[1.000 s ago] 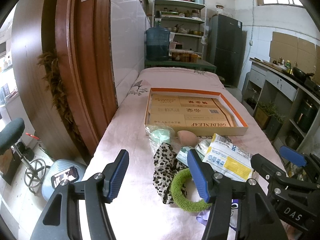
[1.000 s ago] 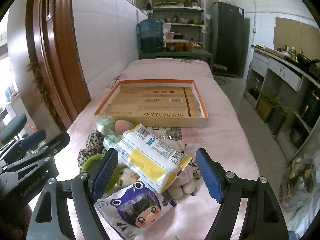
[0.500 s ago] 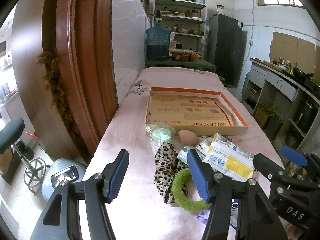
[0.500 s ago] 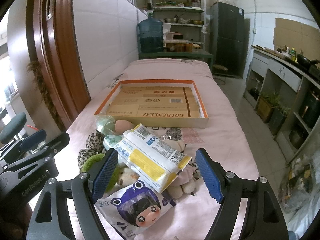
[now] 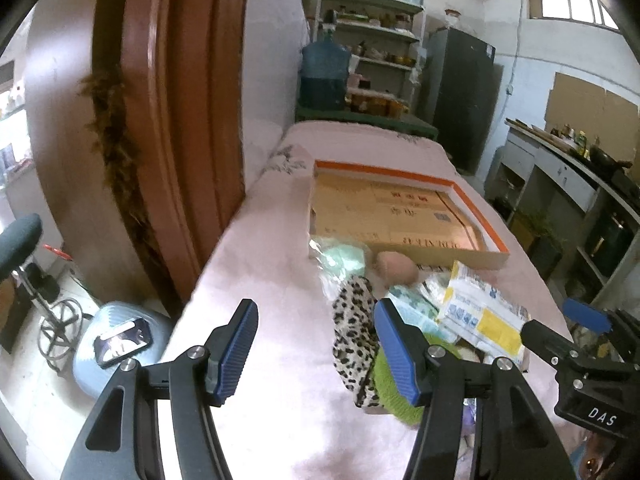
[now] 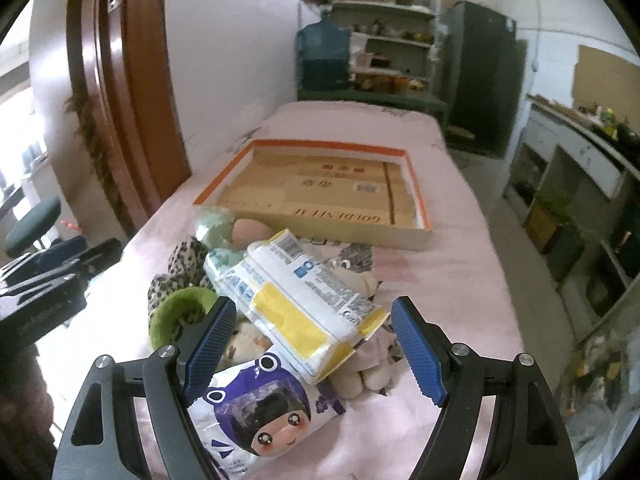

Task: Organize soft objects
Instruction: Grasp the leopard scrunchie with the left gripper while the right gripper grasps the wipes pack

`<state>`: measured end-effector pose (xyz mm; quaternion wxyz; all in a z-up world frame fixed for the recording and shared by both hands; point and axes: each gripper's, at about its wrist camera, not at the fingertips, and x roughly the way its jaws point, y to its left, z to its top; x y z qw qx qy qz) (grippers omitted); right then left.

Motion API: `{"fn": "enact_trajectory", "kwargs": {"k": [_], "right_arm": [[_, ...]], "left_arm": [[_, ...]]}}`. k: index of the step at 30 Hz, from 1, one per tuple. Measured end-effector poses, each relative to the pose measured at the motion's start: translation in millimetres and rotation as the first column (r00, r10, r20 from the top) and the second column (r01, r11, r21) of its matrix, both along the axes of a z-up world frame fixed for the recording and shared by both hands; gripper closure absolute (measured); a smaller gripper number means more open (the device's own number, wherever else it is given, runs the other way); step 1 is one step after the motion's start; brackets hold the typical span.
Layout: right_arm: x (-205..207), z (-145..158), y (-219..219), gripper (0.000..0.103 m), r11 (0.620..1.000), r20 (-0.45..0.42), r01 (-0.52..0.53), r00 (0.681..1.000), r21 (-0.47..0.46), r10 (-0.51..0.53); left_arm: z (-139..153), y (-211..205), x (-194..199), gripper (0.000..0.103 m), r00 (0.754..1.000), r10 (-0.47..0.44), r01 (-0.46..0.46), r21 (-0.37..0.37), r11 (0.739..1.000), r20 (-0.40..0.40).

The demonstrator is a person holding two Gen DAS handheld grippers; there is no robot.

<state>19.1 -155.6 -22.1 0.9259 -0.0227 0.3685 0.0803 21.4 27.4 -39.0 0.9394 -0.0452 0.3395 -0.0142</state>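
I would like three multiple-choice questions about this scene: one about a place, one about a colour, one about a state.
1. Where does the white and yellow packet lie?
A. inside the box
B. on the pile of soft things
C. on the floor

2. What colour is the fuzzy ring?
A. green
B. red
C. white

3. How is the cardboard box?
A. closed with a lid
B. full of toys
C. open, nothing in it

Key: 1 B, it rests on the plush toy; 2 A, green beside the leopard cloth; 3 C, its printed bottom shows bare.
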Motion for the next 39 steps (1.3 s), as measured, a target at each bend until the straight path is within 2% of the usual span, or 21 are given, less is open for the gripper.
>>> {"fn": "enact_trajectory", "kwargs": {"k": [8,14,16,20,23,25,27,30,34,39], "right_arm": [[17.1,-10.9,-0.4,0.022,0.999,-0.038,-0.023,0.999,0.032,0.024],[31.6,-19.5,-0.8,0.022,0.999,-0.063,-0.024,0.998,0.044,0.026],[35.3,-21.7,-0.4,0.022,0.998,-0.070,-0.033,0.997,0.048,0.036],[45.7,-27.7,1.5,0.022,0.997,-0.094,-0.067,0.993,0.034,0.070],[51.8,-30.7,1.6,0.022,0.996,-0.106,-0.089,0.990,0.019,0.090],[54.3,-31.8,1.8,0.022,0.995,-0.109,-0.101,0.989,0.008,0.101],[56.4,-32.9,1.7,0.022,0.994,-0.112,-0.110,0.988,0.007,0.110],[58.0,-34.4,2.0,0.022,0.992,-0.119,-0.126,0.985,0.016,0.127],[61.7,-35.6,7.9,0.022,0.984,-0.129,-0.180,0.975,-0.001,0.178],[72.0,-39.2,16.5,0.022,0.949,-0.162,-0.312,0.939,-0.041,0.302]], "left_arm": [[-20.3,-8.2,27.0,0.042,0.995,-0.073,0.071,-0.031,0.997,-0.069],[-37.7,-8.8,52.3,0.053,0.988,-0.080,0.078,-0.022,0.997,-0.130],[-43.9,-7.6,57.0,0.058,0.983,-0.096,0.091,-0.039,0.995,-0.154],[-53.4,-6.3,64.6,0.060,0.972,-0.136,0.121,-0.089,0.989,-0.190],[-60.2,-4.8,70.3,0.067,0.966,-0.154,0.132,-0.115,0.985,-0.207],[-64.3,-4.3,73.8,0.080,0.961,-0.169,0.141,-0.138,0.980,-0.217],[-67.8,-5.4,76.5,0.088,0.955,-0.188,0.153,-0.159,0.975,-0.229],[-68.8,-7.9,77.9,0.094,0.955,-0.196,0.163,-0.158,0.974,-0.224],[-65.3,-8.3,76.7,0.097,0.958,-0.193,0.163,-0.151,0.975,-0.213],[-52.3,-6.8,71.8,0.097,0.968,-0.177,0.156,-0.131,0.979,-0.176]]}}
